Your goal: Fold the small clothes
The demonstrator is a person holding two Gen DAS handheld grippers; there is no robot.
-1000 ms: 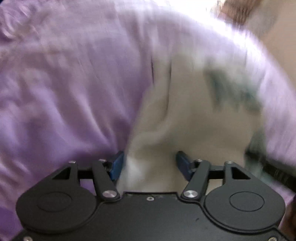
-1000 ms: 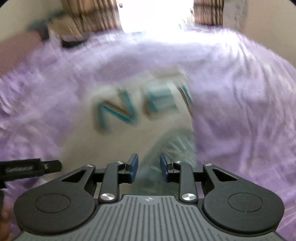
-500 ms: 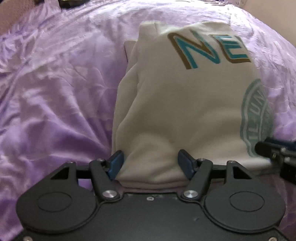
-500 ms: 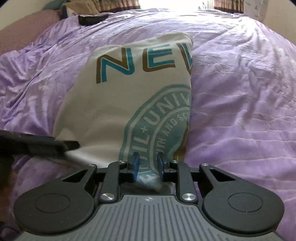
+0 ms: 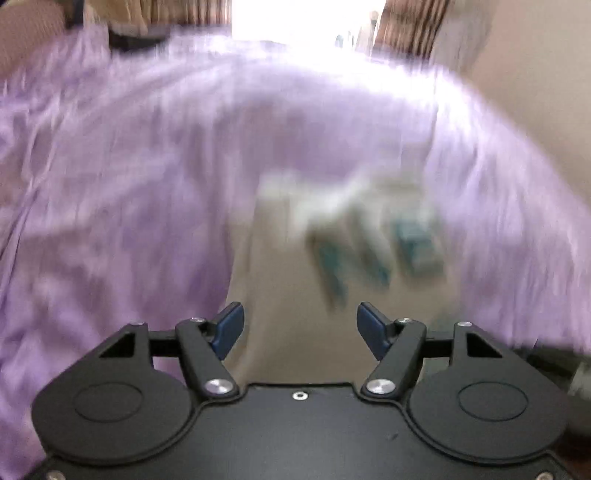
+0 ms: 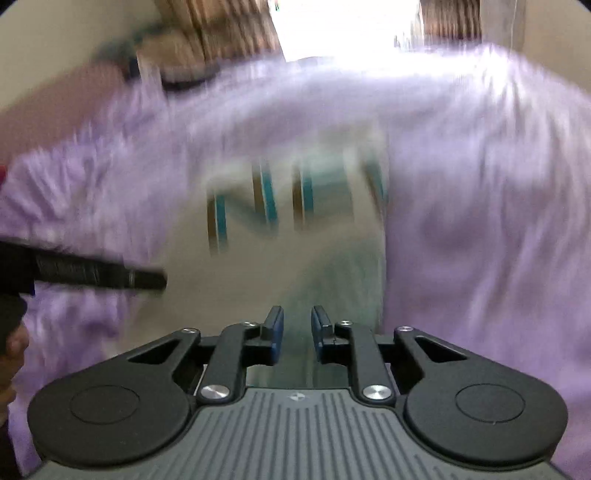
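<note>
left gripper [image 5: 300,325]: jaws wide apart, nothing between them; it has pulled back from the shirt since half a second ago.
right gripper [image 6: 297,334]: half a second ago it was pinching the hem, now a narrow gap shows and cloth sits behind it; can't tell if it's gripping.
shirt [image 5: 288,295]: cream, folded, lower centre of both views, lying on the purple bedspread [image 5: 110,192].
blur: both views are smeared, so the hands are moving fast.
my read: this fold looks done, retreat or next fold coming.

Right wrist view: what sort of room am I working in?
Probably a bedroom: the shirt lies on a purple bedspread, with curtains beside a bright window behind it.
</note>
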